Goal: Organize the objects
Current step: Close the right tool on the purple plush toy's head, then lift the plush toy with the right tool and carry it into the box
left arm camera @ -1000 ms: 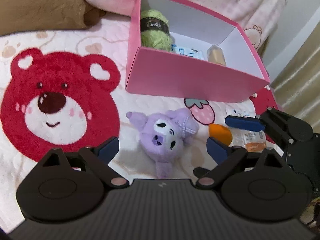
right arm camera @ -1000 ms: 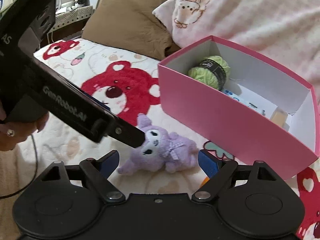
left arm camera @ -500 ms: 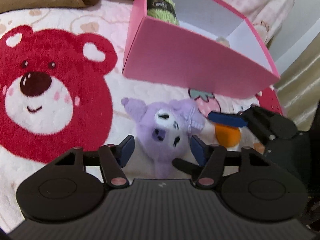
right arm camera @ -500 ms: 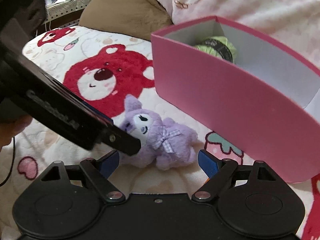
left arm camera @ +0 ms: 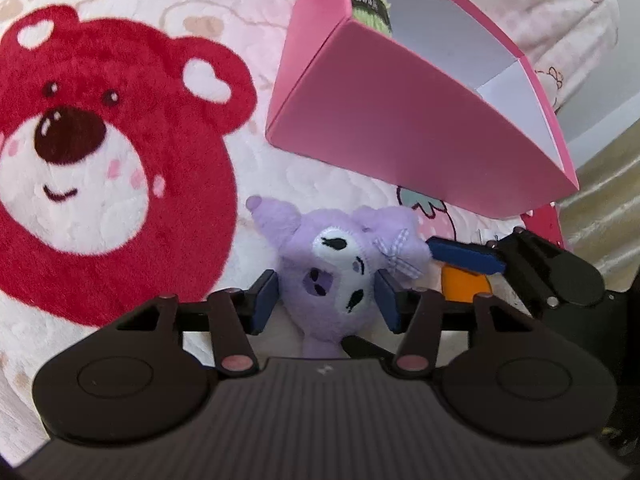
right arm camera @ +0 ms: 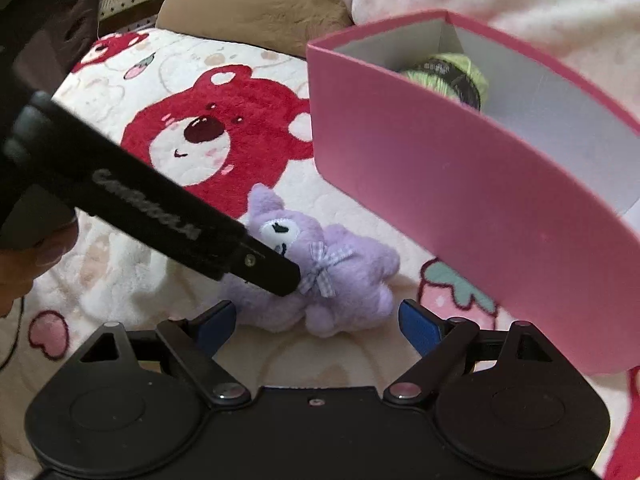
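The purple plush toy (left arm camera: 340,276) lies on the bed just in front of the pink box (left arm camera: 400,128). The left gripper (left arm camera: 326,300) is closing its jaws on the toy's head. The right gripper (right arm camera: 316,324) hangs open near its body.

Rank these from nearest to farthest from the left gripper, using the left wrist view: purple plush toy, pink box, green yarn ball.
1. Purple plush toy: between the closing jaws of the left gripper, on the blanket.
2. Pink box: beyond the toy, up and to the right.
3. Green yarn ball: inside the box at its far left corner, partly hidden by the wall.
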